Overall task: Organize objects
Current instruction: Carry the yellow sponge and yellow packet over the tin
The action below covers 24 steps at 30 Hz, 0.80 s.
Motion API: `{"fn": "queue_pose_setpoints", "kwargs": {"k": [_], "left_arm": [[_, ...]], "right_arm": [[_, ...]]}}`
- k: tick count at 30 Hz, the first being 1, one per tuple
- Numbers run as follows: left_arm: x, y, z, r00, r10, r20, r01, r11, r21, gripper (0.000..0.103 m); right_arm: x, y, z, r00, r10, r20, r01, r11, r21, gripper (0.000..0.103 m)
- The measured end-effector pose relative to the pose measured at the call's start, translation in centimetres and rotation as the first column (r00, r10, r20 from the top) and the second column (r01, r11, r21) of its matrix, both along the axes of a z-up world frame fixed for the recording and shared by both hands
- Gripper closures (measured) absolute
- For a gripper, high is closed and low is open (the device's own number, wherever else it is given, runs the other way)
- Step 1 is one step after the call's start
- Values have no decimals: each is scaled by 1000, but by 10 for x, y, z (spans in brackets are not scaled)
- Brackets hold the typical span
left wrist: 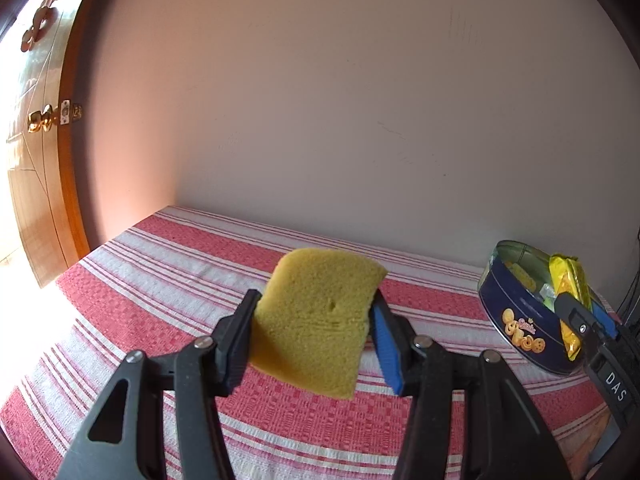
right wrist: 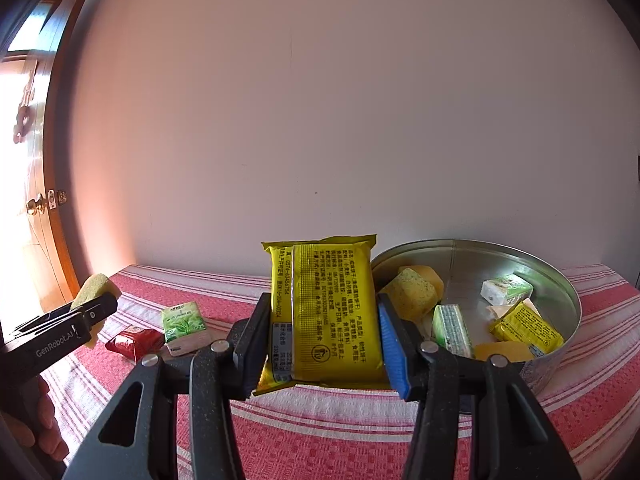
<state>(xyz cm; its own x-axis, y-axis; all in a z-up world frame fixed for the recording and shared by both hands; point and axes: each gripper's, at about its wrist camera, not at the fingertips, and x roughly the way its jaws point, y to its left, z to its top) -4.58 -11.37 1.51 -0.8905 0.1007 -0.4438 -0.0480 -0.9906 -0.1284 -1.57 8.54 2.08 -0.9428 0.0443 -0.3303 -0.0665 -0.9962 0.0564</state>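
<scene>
Striped tablecloth (right wrist: pixel 320 432) bearing a round tin (right wrist: pixel 560 292) that holds small packets. Right gripper (right wrist: pixel 320 344), clamped on an upright yellow packet (right wrist: pixel 324 312) just left of the tin. Left gripper (left wrist: pixel 312 340), clenched on a yellow sponge (left wrist: pixel 316 312) above the cloth.

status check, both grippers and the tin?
Left gripper shut on sponge, above the cloth. Right gripper shut on yellow packet, beside tin. Tissue pack, red packet still out.
</scene>
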Motion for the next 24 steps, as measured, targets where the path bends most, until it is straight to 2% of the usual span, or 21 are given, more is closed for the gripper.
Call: {"fn": "queue_pose_setpoints", "kwargs": {"k": [2, 4, 9, 12, 17, 24], "left_arm": [[5, 18, 2, 1000, -14, -28, 12, 998, -68, 50], [11, 33, 3, 998, -36, -48, 31, 994, -103, 50], [15, 68, 2, 996, -77, -41, 72, 990, -121, 50], [16, 91, 1, 996, -81, -27, 77, 990, -122, 50], [16, 124, 2, 995, -95, -24, 91, 988, -123, 50], [16, 169, 13, 987, -149, -52, 142, 981, -129, 50]], "right_arm": [[0, 9, -3, 999, 6, 31, -6, 1000, -12, 51], [4, 18, -3, 999, 9, 32, -8, 1000, -4, 51], [20, 38, -1, 1000, 21, 9, -21, 997, 78, 51], [30, 56, 1, 1000, -4, -30, 8, 994, 113, 51], [32, 90, 2, 996, -76, -45, 79, 994, 69, 51], [29, 116, 11, 991, -119, -63, 121, 992, 26, 51]]}}
